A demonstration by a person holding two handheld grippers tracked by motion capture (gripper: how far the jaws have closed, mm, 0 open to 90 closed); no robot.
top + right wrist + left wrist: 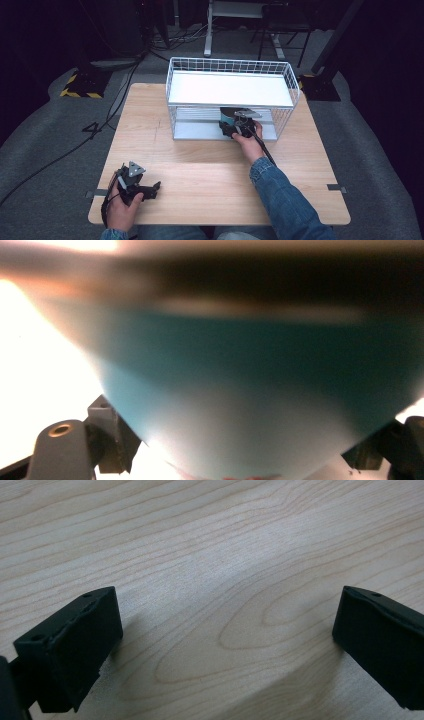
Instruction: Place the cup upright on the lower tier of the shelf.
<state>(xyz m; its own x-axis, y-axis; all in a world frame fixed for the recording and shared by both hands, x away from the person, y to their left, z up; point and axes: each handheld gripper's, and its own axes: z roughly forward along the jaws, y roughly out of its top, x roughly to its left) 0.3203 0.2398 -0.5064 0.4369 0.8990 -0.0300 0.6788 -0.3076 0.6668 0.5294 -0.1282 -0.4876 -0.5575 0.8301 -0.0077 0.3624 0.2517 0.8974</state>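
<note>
A teal bowl with a dark inside sits at the front of the lower shelf of a white wire rack at the far middle of the table. My right gripper reaches in from the front and is shut on the bowl. In the right gripper view the bowl is very close and blurred, its base held between the jaws of my right gripper. My left gripper rests on the table near the front left, open, nothing between its jaws. In the left gripper view my left gripper stands over bare wood.
The rack's white top shelf is bare. The wooden table has free room in front of the rack and on both sides. Grey carpet, cables and furniture legs lie beyond the table's far edge.
</note>
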